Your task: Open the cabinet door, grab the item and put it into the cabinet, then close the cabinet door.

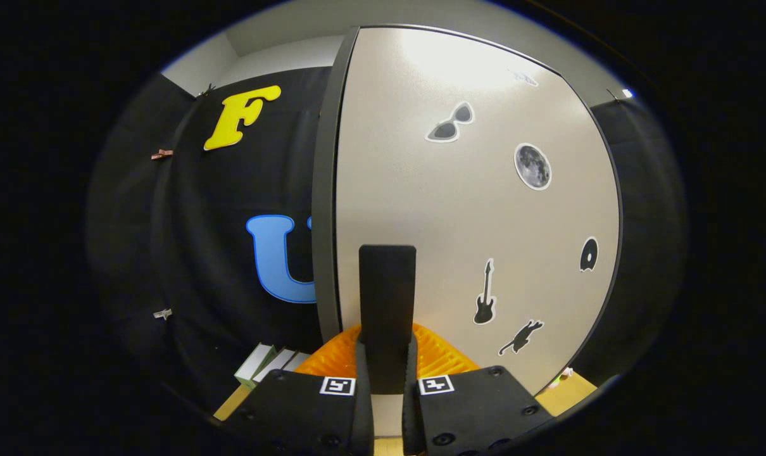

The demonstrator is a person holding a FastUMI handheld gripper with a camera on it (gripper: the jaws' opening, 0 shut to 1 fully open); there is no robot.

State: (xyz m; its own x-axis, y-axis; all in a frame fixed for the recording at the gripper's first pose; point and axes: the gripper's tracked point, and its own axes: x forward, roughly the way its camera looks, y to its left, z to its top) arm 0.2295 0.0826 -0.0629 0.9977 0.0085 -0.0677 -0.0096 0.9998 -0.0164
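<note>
The cabinet door [459, 209] is a pale panel with several dark stickers, and it stands close in front of me. Its dark grey side edge [325, 190] shows on the left, with the booth wall beyond it. A black upright handle [387, 297] sits near that edge. My gripper [387, 364] is shut on the handle, whose lower end is pressed from both sides by the orange ribbed fingers [329, 364]. The cabinet's inside is hidden behind the door.
A wooden tabletop [231, 402] shows low on the left and again low on the right past the door. Two or three pale boxes [266, 364] lie on it left of the fingers. A small light object [563, 377] peeks out by the door's lower right corner.
</note>
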